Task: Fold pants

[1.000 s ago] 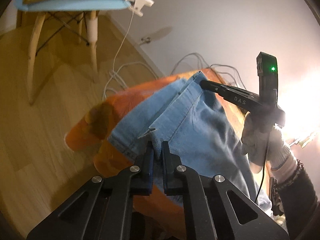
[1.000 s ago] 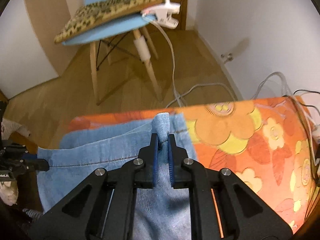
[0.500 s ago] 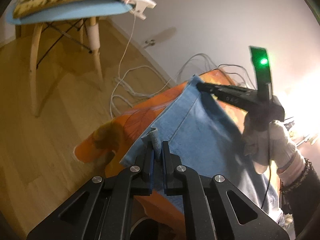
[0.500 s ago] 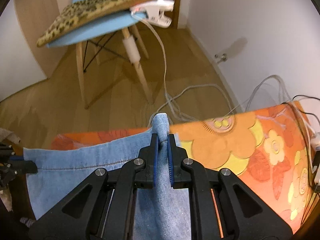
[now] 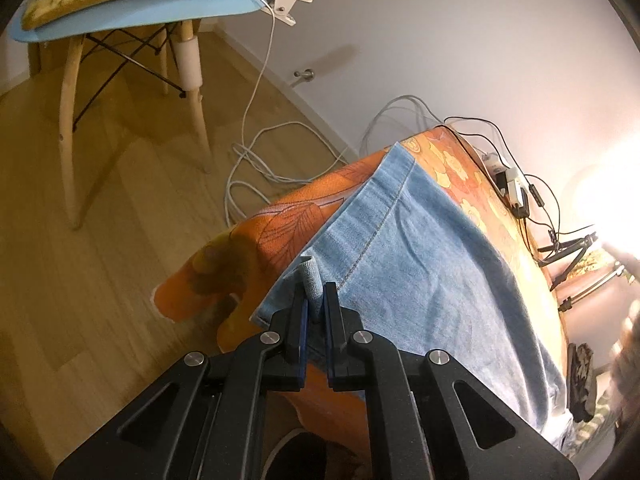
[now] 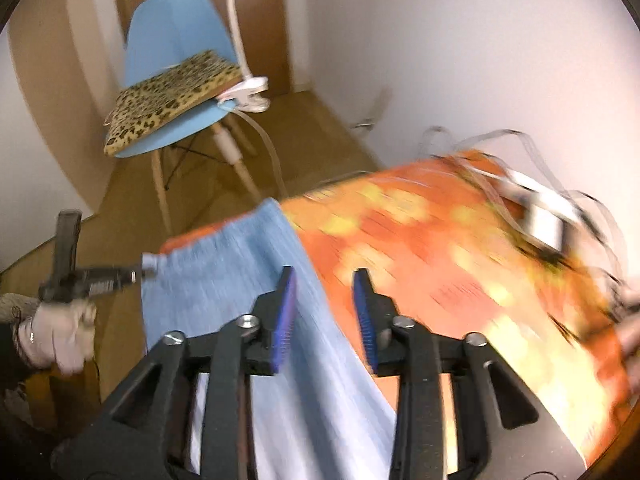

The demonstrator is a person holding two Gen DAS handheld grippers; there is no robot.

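Light blue denim pants [image 5: 420, 256] lie flat on a table with an orange flowered cloth [image 5: 280, 224]. My left gripper [image 5: 314, 306] is shut on the near corner of the pants at the table's edge. It also shows at the left of the right wrist view [image 6: 140, 274], pinching that corner. My right gripper [image 6: 326, 300] is open and empty, above the far edge of the pants [image 6: 248, 280] and the orange cloth [image 6: 440, 264]. The right wrist view is blurred by motion.
A blue chair [image 5: 132, 12] with a leopard cushion [image 6: 172, 96] stands on the wooden floor beyond the table. A white clamp lamp [image 6: 244, 92] is clipped to it. Cables [image 5: 260, 160] trail on the floor, and a power strip [image 5: 508, 180] lies at the table's wall edge.
My right gripper has opened, let go of the pants corner and pulled back. The pants now lie flat on the table. My left gripper still holds its corner.
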